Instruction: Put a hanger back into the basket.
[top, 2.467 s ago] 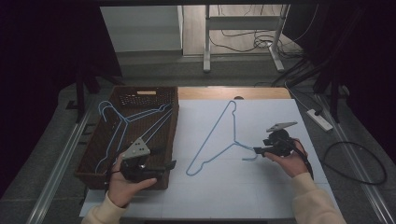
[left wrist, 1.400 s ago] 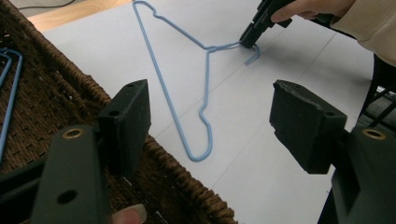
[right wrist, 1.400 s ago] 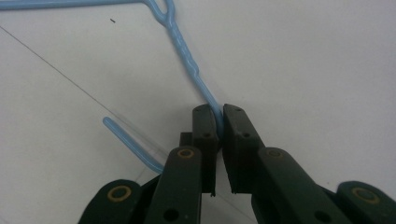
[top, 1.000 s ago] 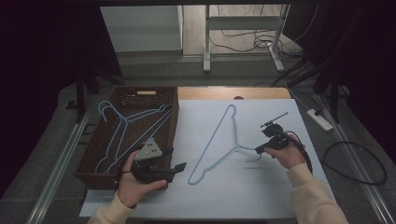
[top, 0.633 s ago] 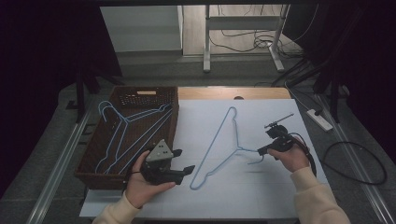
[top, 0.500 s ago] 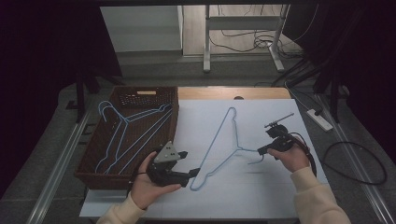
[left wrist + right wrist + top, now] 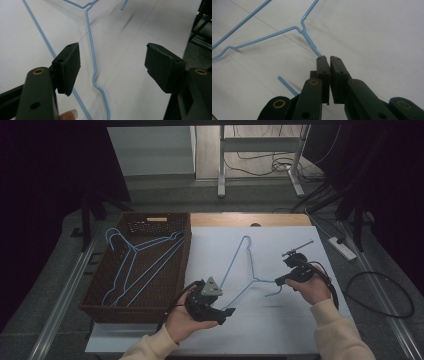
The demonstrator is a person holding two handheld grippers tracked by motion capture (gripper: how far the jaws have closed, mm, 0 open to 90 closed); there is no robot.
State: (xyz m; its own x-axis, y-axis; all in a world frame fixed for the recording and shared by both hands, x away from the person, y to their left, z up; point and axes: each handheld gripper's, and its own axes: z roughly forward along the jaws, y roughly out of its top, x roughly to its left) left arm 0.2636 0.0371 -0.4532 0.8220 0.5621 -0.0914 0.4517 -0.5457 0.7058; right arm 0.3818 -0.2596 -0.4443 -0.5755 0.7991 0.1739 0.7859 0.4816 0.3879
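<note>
The blue wire hanger (image 7: 243, 270) lies flat on the white-covered worktop (image 7: 280, 320), its long axis running from the far tip toward the person. The right gripper (image 7: 278, 281) has its jaws clamped narrow on the hanger's hook neck, just past the twisted wire (image 7: 310, 41). The left gripper (image 7: 229, 312) hovers with jaws wide and empty over the hanger's near shoulder bend (image 7: 96, 80), which sits between the two pads without touching either, nearer the left pad (image 7: 67, 67). Its lower end runs out of frame. A brown wicker basket (image 7: 100, 302) to the left holds more hangers (image 7: 137, 265), their number hard to make out.
</note>
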